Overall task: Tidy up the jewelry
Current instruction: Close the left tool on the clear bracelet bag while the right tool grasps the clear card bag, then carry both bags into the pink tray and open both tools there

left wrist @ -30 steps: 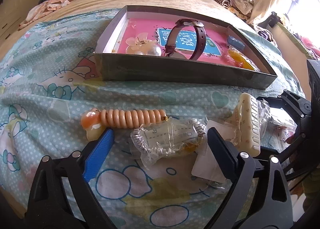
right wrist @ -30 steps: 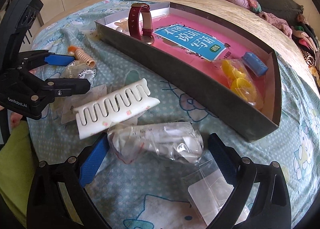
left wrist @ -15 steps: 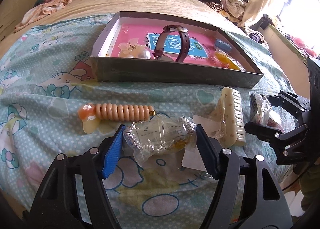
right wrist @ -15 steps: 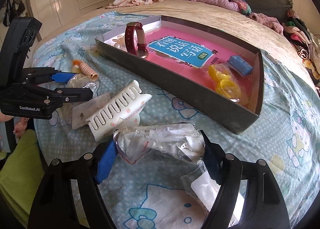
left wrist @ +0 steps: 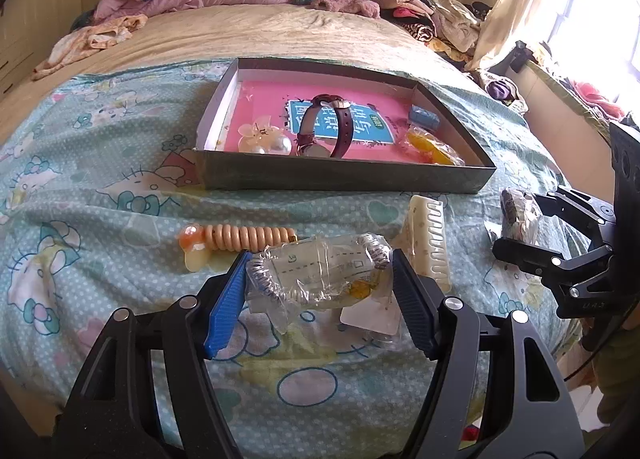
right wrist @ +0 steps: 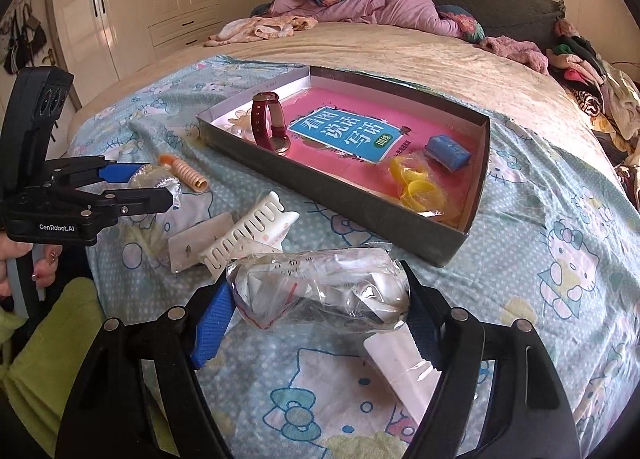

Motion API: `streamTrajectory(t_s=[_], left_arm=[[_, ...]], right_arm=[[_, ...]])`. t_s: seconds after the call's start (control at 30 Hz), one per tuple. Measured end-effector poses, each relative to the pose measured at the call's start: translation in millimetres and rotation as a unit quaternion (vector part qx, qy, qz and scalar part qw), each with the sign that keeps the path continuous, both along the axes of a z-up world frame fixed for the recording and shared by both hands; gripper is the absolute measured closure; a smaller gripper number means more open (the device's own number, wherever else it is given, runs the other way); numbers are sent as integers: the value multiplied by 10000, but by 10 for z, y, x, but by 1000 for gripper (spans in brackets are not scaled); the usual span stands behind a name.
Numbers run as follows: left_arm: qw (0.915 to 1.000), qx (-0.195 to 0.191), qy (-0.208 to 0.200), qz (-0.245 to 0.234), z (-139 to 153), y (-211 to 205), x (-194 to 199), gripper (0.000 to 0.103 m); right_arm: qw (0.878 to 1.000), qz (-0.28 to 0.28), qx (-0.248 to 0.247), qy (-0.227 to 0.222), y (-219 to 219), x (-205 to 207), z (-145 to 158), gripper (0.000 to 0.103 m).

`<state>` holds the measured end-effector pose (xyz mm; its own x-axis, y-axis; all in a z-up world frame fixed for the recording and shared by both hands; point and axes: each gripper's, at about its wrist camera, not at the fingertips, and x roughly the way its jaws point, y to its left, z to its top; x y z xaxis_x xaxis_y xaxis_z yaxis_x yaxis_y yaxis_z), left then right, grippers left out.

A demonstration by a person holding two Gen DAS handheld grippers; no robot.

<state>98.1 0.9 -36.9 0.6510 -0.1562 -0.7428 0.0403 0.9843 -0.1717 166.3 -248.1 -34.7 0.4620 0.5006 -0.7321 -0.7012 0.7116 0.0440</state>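
Each hand-held gripper pinched a clear bag just above the bed: the left gripper [left wrist: 320,283] a bracelet bag [left wrist: 318,269], the right gripper [right wrist: 316,313] a crumpled bag [right wrist: 320,289]. Slick film might slip out before reaching the box [left wrist: 348,179], or snag the comb [left wrist: 428,243].

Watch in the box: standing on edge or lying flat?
On edge. The watch has its strap looped upward, case resting on the pink book inside the box.
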Motion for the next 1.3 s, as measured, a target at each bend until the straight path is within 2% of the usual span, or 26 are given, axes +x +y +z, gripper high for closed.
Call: streamTrajectory(t_s=[0.67,1.3], left_arm=[[9992,72,-382,-84,308,-128,-15,42],[9982,131,-465,-346,401,-350,239,42]], right_arm=[[9987,-129,366,-322,-135,-67,309,28],[9960,-282,628,-577,-239,85,524,28]])
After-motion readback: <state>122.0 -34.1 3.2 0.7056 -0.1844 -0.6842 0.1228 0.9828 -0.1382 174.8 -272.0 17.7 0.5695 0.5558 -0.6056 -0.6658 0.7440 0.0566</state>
